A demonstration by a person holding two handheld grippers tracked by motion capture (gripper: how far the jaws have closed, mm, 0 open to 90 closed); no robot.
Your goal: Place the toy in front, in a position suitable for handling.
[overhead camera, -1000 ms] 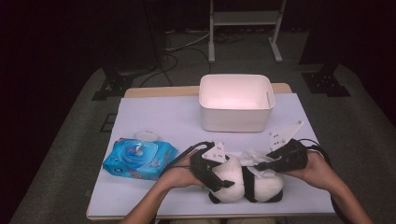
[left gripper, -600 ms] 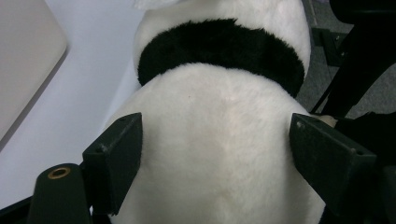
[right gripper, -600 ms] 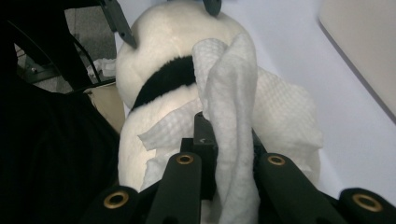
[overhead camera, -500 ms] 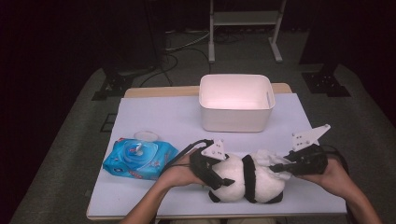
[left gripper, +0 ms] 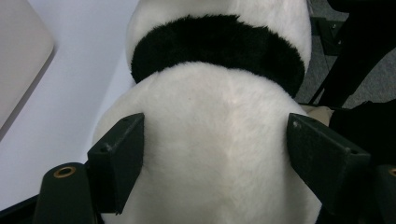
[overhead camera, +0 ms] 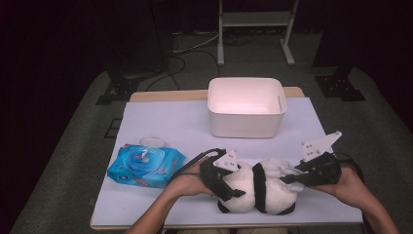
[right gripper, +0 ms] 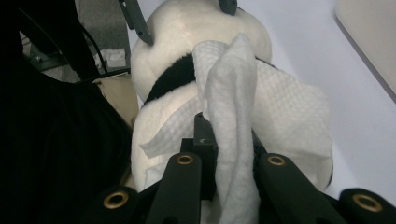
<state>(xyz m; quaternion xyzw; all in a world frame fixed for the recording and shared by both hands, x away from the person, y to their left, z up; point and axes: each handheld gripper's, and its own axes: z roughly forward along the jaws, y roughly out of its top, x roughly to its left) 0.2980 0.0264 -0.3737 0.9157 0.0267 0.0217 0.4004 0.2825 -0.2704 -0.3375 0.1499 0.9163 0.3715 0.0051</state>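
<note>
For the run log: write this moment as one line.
left tongs: clamped on plush panda | right tongs: shut on white wipe, against panda

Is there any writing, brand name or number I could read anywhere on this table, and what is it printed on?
No text can be read.
Blue wipes pack: printed red and white marks, too small and blurred to read.
White tub, plush panda, wipe: no lettering visible.

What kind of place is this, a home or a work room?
Probably a recording studio or lab, not a home. A small table under a white sheet stands on grey carpet among dark surroundings, with black cables and a white metal stand on the floor behind, and staged items such as a white rectangular plastic bin.
</note>
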